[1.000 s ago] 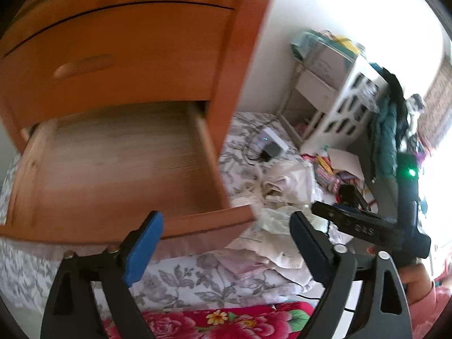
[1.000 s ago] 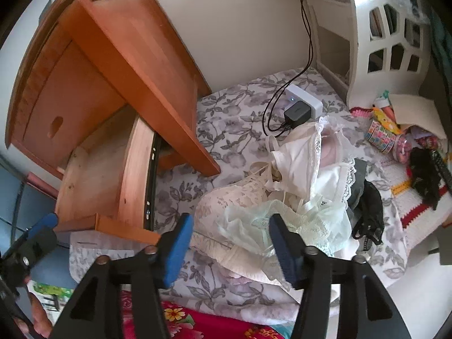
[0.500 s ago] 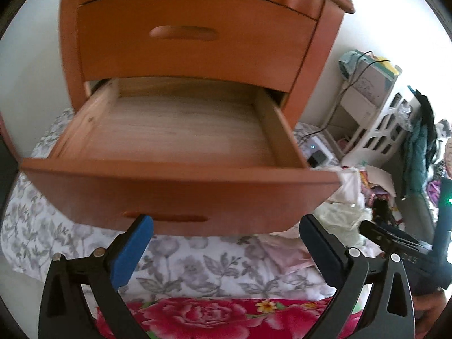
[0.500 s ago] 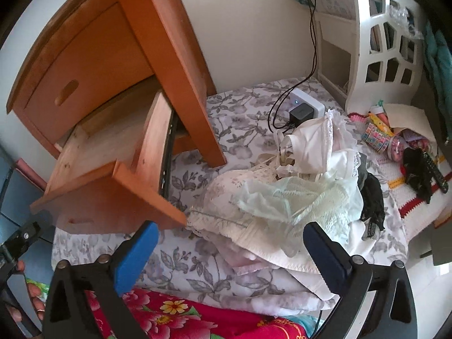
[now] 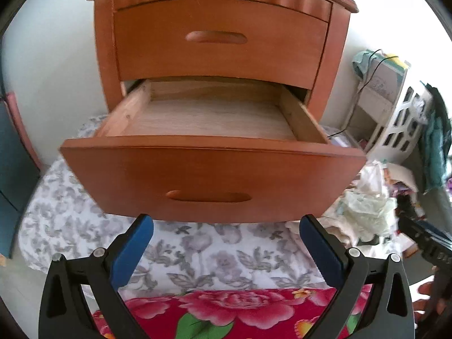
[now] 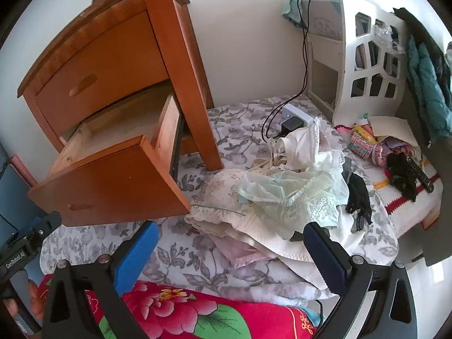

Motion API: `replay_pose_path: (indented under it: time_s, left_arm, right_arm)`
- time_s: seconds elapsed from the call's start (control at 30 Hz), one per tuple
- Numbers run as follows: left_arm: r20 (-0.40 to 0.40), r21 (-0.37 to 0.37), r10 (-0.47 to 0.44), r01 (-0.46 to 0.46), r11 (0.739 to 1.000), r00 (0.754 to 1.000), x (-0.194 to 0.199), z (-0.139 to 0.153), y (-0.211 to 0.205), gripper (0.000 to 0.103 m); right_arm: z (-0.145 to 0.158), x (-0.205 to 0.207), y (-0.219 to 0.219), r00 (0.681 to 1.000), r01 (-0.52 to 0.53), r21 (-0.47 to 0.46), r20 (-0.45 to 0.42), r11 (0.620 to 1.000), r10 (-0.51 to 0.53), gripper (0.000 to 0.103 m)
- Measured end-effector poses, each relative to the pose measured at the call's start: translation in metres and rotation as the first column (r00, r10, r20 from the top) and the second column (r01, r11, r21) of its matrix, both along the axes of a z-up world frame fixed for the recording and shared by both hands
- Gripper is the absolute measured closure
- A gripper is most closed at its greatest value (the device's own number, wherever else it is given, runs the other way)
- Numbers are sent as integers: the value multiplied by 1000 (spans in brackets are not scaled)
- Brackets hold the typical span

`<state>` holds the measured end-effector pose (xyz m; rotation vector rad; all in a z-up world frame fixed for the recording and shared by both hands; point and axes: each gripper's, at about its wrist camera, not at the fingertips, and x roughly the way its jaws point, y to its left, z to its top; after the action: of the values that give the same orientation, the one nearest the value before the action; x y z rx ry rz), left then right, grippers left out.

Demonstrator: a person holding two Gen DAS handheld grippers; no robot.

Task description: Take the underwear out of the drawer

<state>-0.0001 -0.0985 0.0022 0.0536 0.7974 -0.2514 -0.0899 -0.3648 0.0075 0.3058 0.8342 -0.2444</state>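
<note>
A wooden nightstand stands on a floral sheet with its lower drawer [image 5: 209, 175] [image 6: 113, 180] pulled out; only bare wood shows inside. A pile of underwear [image 6: 285, 197] [image 5: 364, 209], pale green, cream and white lace, lies on the sheet to the right of the drawer. My left gripper [image 5: 226, 243] hangs open just in front of the drawer's front panel, holding nothing. My right gripper [image 6: 231, 248] is open too, hovering over the near edge of the pile with nothing between its blue pads.
A red flowered blanket [image 6: 183, 310] lies at the near edge. A white charger block with black cables [image 6: 293, 118] sits behind the pile. A white cut-out shelf unit [image 6: 364, 65] stands at the right, with black garments [image 6: 358, 197] and small clutter nearby.
My left gripper has swung left and backed away to face the drawer front squarely. My right gripper opened wide and pulled back from the pile.
</note>
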Motion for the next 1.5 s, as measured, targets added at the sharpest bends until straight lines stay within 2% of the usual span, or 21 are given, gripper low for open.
replay_pose_path:
  time_s: [0.07,0.13,0.37,0.5,0.83,1.1,1.5]
  left_arm:
    - [16,48,5,-6,999,1000,-3,-2,-2,0]
    - [27,59,0,-2,998,1000,-7,-6,-2,0]
    - [4,32,4,-5,999,1000,-4,-13,3,0]
    - [2,49,-1,1,999,1000,-5,-14,-2,0]
    - [-5,67,-1,1,998,1000,-2,-18,-4,0]
    - [-8,71,-4,4,997,1000,-2,-19,-5,0]
    - [-3,89,-7,7,996,1000,-2,-20,-7,0]
  right_arm:
    - [0,-1,4,1000,0,-9,12,1000,0,0]
    - [1,-4,7,1000,1,-18,21,1000,-1,0]
    - [3,-10,15,998,9,-54,59,998,-6,0]
    - [-2,-11,16,998,19,-46,58,999,-16,0]
    - [-4,-10,26,998,16,-113,59,993,-9,0]
    - [-5,-14,18,996,59,-84,73,995,-53,0]
    - [-6,-12,19,997,58,-97,62,994,-52,0]
